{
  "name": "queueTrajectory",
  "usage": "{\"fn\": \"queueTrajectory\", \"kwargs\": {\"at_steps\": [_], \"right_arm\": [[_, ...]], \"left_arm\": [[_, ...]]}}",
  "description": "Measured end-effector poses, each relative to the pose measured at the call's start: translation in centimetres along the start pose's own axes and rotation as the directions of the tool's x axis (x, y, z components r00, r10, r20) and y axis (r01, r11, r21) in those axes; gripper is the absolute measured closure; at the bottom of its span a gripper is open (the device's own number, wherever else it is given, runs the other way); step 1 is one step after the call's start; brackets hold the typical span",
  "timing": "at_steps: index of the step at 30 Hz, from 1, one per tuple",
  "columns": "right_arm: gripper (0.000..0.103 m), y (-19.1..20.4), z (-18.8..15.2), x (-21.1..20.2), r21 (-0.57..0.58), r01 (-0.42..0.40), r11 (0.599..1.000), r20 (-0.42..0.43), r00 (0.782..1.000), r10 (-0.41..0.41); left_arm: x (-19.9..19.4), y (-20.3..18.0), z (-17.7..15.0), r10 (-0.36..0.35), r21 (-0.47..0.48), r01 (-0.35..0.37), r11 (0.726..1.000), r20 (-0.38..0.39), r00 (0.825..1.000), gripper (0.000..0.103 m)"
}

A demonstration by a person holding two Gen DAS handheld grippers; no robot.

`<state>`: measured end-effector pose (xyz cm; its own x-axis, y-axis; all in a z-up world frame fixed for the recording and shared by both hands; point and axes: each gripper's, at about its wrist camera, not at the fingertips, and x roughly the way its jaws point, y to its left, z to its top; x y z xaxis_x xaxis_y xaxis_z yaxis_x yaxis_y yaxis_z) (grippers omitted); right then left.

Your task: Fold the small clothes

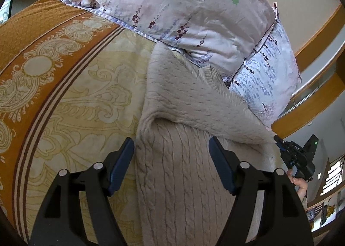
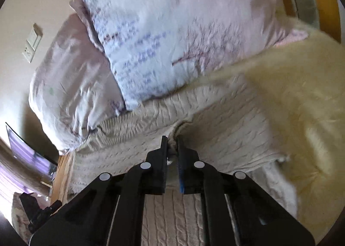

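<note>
A beige cable-knit sweater (image 1: 176, 170) lies on the bed, its upper part folded over in a diagonal flap that reaches to the pillows. My left gripper (image 1: 171, 140) hangs over the sweater's left half, jaws wide apart, with the knit lying beneath them and neither pad pressing on it. My right gripper (image 2: 171, 140) is shut on a bunched edge of the sweater (image 2: 226, 138). In the left wrist view the right gripper (image 1: 278, 138) shows at the flap's right corner, with a hand (image 1: 299, 183) behind it.
Two floral pillows (image 1: 172, 8) (image 1: 263, 77) lie against the sweater's far edge. An orange and cream patterned bedspread (image 1: 75, 95) covers the bed to the left. A wooden headboard (image 1: 319, 30) curves behind. A cream fuzzy blanket (image 2: 301, 95) lies to the right.
</note>
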<state>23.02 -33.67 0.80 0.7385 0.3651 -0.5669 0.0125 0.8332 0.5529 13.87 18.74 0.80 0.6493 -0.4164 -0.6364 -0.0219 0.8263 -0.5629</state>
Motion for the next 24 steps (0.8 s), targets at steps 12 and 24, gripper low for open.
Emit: {"fn": "queueTrajectory", "kwargs": {"at_steps": [12,24], "right_arm": [[0.06,-2.6,-0.9,-1.9,0.051,0.021,0.998,-0.085,0.996,-0.016],[0.06,-9.3,-5.8,-8.6,0.104,-0.02,0.994,-0.2,0.979,0.041]], "left_arm": [[-0.2,-0.3,-1.2,-0.016,0.033,0.017,0.999,-0.031,0.999,0.031],[-2.3,0.2,-4.4,-0.128,0.002,0.128,0.992,-0.066,0.99,0.043]]}}
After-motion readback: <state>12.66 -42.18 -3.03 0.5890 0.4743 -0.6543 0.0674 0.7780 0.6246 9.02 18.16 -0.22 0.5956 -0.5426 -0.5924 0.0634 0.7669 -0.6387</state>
